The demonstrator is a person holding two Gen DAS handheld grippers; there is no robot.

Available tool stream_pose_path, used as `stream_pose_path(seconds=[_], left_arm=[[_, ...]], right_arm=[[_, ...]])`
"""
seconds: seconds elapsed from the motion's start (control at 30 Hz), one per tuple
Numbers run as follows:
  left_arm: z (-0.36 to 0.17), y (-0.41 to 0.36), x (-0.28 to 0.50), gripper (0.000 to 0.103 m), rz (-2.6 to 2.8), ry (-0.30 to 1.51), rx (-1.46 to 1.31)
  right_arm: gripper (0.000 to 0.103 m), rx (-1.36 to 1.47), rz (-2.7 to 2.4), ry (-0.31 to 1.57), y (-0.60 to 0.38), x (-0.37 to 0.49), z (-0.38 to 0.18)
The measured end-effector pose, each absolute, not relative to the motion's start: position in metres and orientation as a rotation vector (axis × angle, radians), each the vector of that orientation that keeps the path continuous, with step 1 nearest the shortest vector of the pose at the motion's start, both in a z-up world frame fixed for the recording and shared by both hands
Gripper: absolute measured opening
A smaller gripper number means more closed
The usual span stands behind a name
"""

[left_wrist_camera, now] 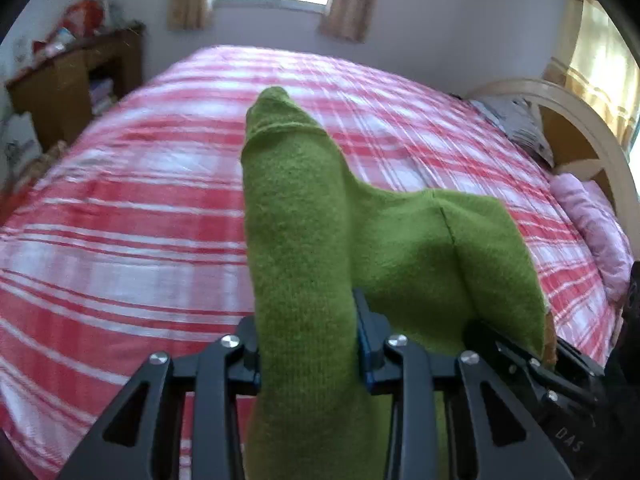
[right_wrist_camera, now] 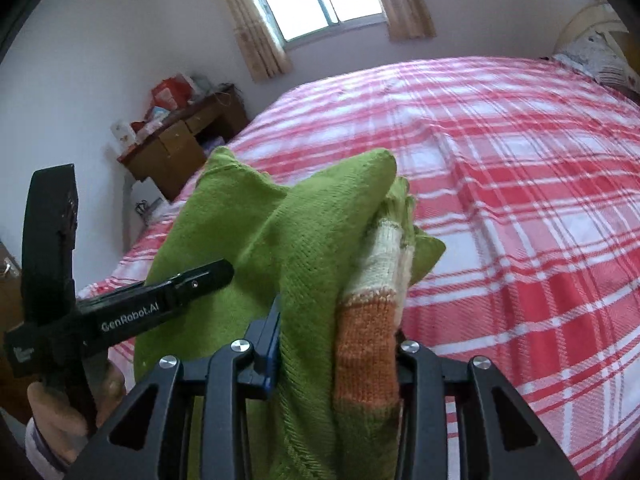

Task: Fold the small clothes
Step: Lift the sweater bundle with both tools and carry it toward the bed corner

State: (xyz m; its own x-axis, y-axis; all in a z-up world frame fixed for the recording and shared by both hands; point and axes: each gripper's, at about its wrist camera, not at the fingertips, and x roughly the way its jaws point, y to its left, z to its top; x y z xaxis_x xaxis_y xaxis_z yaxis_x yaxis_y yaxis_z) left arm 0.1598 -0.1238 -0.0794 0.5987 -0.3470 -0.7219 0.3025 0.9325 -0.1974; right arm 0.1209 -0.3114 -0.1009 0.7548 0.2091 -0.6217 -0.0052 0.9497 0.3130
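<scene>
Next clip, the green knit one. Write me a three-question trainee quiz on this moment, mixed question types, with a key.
1. True or false: the right tool is shut on the green knitted garment.
2. Multiple choice: what covers the bed? A. a plain blue sheet. B. a red and white checked cover. C. a bare mattress.
3. Short answer: besides green, which colours show on the knitted band in the right tool?

Key
1. True; green fabric and a striped band are bunched between its fingers. The left tool is shut on another part of the same garment.
2. B.
3. Orange and cream.
</scene>
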Motion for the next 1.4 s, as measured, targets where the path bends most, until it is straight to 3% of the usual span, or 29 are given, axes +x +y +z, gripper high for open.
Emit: stream_pose_path(seconds=[0.37, 0.87, 1.23, 1.4], left_arm=[[-0.056, -0.043, 0.153, 0.035, -0.142, 0.749, -0.043], [-0.072, 0.088, 0.151, 0.035, 0.085, 0.743, -0.181], [-0.085, 0.139, 0.193, 0.035, 0.202, 0.727, -0.156], [-0.119, 0.142, 0.230, 0.035, 0.209, 0.765, -0.127]], right_arm=[[0.036, 0.239, 0.306, 0.671, -0.212, 0.144, -0.074], [0.035, 0.108, 0.542, 0.686, -0.072, 0.178, -0.070], [0.035, 0.060, 0.624, 0.638, -0.002, 0.240, -0.095], [0.035, 0.000, 0.556, 0.664, 0.009, 0.280, -0.132]])
